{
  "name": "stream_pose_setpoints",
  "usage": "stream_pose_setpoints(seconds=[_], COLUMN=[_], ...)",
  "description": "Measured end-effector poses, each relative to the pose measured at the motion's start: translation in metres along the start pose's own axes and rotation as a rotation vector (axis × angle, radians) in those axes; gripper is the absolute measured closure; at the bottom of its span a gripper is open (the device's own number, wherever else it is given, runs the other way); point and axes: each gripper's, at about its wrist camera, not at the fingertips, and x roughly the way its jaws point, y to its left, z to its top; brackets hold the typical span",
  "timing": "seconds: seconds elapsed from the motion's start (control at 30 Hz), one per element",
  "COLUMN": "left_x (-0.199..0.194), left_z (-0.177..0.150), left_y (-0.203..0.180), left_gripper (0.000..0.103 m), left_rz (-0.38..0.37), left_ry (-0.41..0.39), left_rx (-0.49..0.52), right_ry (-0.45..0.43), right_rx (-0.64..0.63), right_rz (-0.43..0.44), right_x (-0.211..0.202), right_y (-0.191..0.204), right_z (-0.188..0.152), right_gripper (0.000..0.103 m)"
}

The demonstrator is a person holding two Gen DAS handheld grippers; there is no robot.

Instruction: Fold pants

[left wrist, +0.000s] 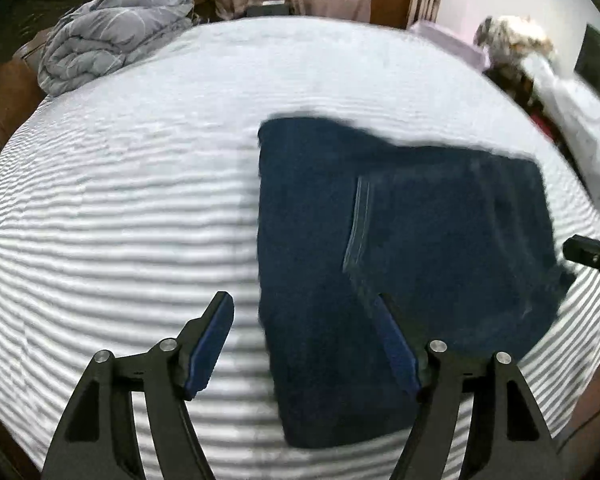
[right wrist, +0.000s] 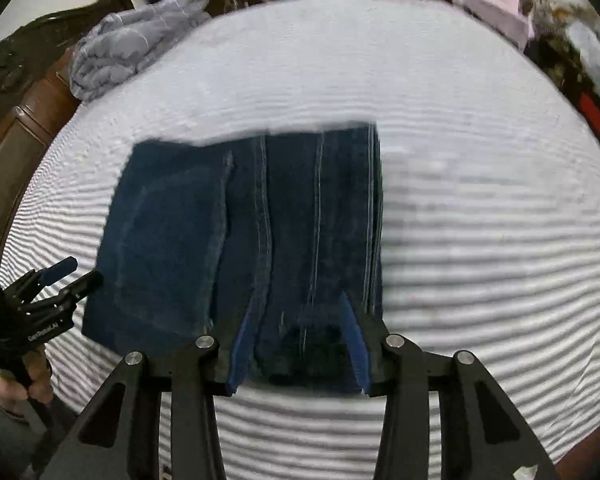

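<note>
Lying rectangular, seemingly denim pants (right wrist: pixel 240 232) on striped sheet (right wrist: pixel 480 240).

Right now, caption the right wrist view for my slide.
Open right gripper above folded dark jeans on a striped bed.

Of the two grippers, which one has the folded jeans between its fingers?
The right gripper: its open fingers straddle the near edge of the folded jeans. The left gripper is open too, mostly over the striped sheet.
</note>
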Motion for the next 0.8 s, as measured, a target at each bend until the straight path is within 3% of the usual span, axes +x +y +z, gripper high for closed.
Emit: stream_pose_setpoints(seconds=[0.23, 0.43, 0.57, 0.6, 0.8], left_x=[0.028, 0.071, 0.104, 0.108, 0.109], left_z=[0.060, 0.098, 0.109, 0.110, 0.107], left_y=[-0.017, -0.013, -0.011, -0.008, 0.012], left_gripper=[0.030, 0.030, 0.028, 0.025, 0.019], left_rz=[-0.001, -0.002, -0.036, -0.043, -0.108], left_ry=[-0.029, 0.003, 0.101, 0.107, 0.138], left_rx=[0.028, 0.036, 0.048, 0.039, -0.066], right_ry=[-0.047, -0.004, 0.001, 0.016, -0.002], right_rx=[0.062, 0.083, 0.104, 0.180, 0.194], right_rz=[-0.004, -0.027, -0.010, 0.052, 0.128], right_x=[0.024, 0.057, 0.065, 0.070, 0.060], right_y=[-0.012, -0.031, -0.039, -0.055, -0.066], right_z=[0.057, 0.074, 0.071, 0.070, 0.066], right_gripper=[0.063, 0.065, 0.056, 0.052, 0.047])
